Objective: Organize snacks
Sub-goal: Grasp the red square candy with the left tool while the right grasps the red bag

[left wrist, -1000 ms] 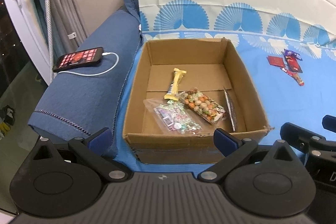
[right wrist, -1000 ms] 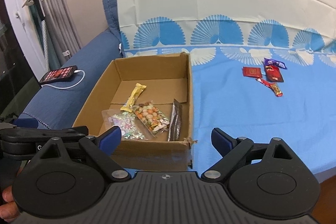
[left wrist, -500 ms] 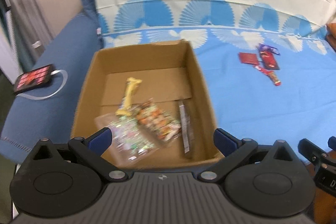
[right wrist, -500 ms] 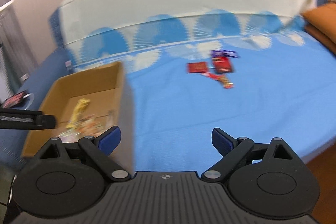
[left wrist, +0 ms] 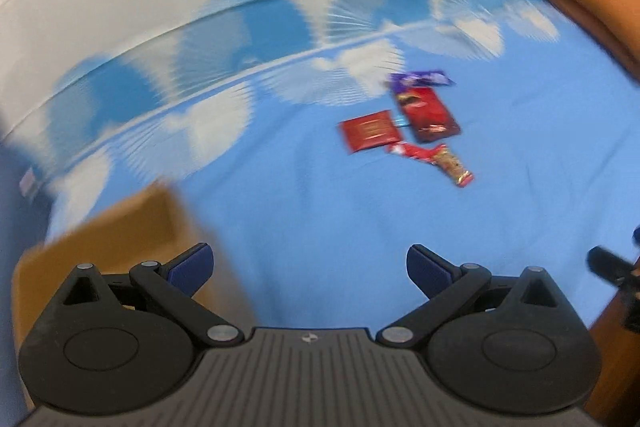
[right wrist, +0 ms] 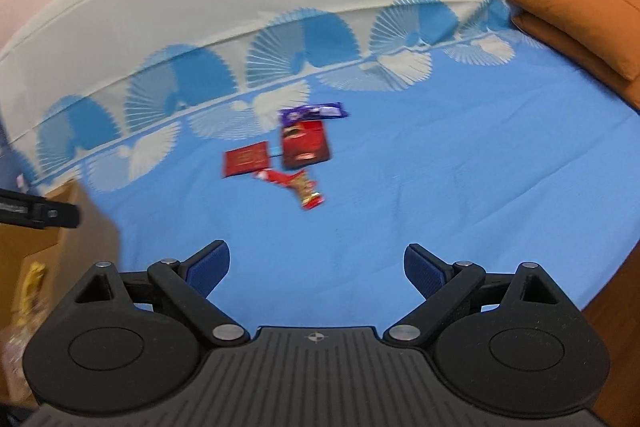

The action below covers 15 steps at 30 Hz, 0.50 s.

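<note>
Both grippers are showing the same build. Left gripper (left wrist: 308, 265): matte black plastic body w/ a ribbed dark-grey centre plate, small crosshair mark sitting at its top edge. Two round black hubs are flanking the plate, each w/ a shallow circular recess. Angled black link arms are running fwd from silver rivets, w/ more silver screws at the upper joints and triangular cut-outs in the outer brackets. Fingers (left wrist: 190, 269) are wearing dark blue pads.

Right gripper (right wrist: 316, 269): identical black shell, ribbed plate, crosshair mark, silver rivets, triangular cut-outs. Its fingers (right wrist: 210, 269) are carrying blue textured pads too.
</note>
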{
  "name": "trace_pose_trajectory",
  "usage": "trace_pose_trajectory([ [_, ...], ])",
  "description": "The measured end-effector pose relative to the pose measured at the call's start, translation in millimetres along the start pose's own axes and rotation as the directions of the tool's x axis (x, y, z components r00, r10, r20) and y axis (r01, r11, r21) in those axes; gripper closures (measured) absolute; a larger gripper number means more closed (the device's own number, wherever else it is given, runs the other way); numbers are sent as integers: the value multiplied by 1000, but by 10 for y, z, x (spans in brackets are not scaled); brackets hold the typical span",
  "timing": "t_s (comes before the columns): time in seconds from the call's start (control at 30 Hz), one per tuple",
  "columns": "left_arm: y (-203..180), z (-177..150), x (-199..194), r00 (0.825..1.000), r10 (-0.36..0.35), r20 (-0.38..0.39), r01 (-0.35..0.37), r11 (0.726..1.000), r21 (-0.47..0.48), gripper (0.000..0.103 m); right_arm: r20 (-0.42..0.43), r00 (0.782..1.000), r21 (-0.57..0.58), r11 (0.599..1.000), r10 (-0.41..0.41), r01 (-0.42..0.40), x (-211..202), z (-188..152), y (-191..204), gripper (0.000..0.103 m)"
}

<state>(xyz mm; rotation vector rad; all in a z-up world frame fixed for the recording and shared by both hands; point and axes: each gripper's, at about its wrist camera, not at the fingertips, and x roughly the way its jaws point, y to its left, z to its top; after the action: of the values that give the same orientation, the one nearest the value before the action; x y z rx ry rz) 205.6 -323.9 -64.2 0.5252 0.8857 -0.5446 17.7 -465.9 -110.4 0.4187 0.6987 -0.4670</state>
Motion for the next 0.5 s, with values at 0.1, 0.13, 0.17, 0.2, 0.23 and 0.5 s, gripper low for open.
trace_pose_trajectory([
  [0.1, -168, 358, 676, 999, -3, -43, 8, 993, 114, 0, -22, 1000, 13, 1000, -9, 9, 390, 150, -161, 8],
  [0.13, -197, 478, 903, 997, -21, -71, 30, 991, 132, 0, -27, 1000, 12, 1000, -11, 11, 531, 214, -192, 8],
  [0.17, -218, 593, 1117, 996, -24, -88, 36, 990, 139, 0, -31, 999, 10, 1000, -12, 13, 648, 275, -231, 8],
  [0.2, -232, 696, 1308, 995, -23, -94, 36, 989, 142, 0, -35, 999, 9, 1000, -14, 15, 788, 354, -267, 8],
  [0.23, -255, 803, 1510, 995, -31, -97, 45, 987, 151, 0, -35, 999, 15, 1000, -9, 9, 953, 452, -312, 8],
  [0.5, -503, 1125, 2466, 992, -36, -124, 78, 932, 353, 0, -89, 992, -24, 995, 90, -93, 2412, 1227, -270, 7],
])
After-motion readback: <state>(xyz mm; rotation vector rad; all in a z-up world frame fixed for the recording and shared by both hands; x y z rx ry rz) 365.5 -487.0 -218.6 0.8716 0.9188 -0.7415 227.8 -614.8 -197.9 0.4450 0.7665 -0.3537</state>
